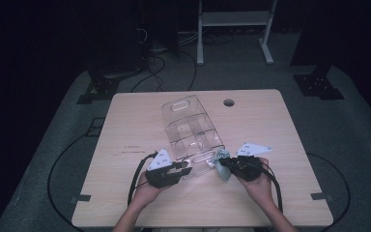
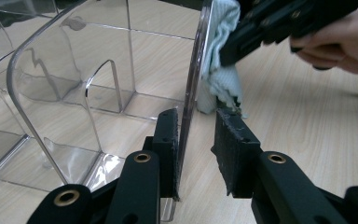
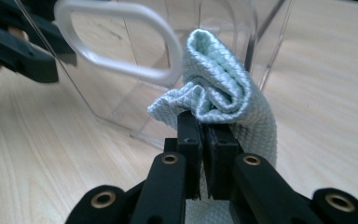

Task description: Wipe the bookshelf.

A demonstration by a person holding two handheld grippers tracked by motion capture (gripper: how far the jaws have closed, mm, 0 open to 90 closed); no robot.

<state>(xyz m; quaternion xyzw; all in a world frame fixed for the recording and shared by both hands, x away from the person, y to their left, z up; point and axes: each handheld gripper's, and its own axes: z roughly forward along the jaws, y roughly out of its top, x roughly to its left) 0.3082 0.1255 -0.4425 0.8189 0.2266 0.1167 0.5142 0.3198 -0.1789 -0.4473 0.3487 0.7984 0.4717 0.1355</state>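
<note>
Clear acrylic organiser (image 1: 193, 133) with inner dividers and oval handle cut-outs lies at the near middle of the pale wooden table (image 1: 280, 193), one end wall turned toward the person. That near wall sits between the jaws of the left claw (image 2: 196, 144): in the left gripper view the left pad lies flat against the panel, while a visible gap remains between the panel and the right pad. So the claw is not fully clamped, and looks to me more like a brace against sliding than a firm grip. The right claw (image 3: 204, 135) is closed tight on a pale mint-green woven cloth (image 3: 223, 88), whose bunched folds bulge above the pads and hang down on one side. The bunch is pressed against the outside of the same end wall, just beside the oval handle hole (image 3: 116, 42). Pinching the cloth near its middle leaves a soft wad forward of the jaws, likely so that only fabric rubs the plastic. Both hands (image 1: 261, 186) rest low at the table's near edge, one at either side of the organiser. This reads as wiping the wall clean while the other side steadies it.
</note>
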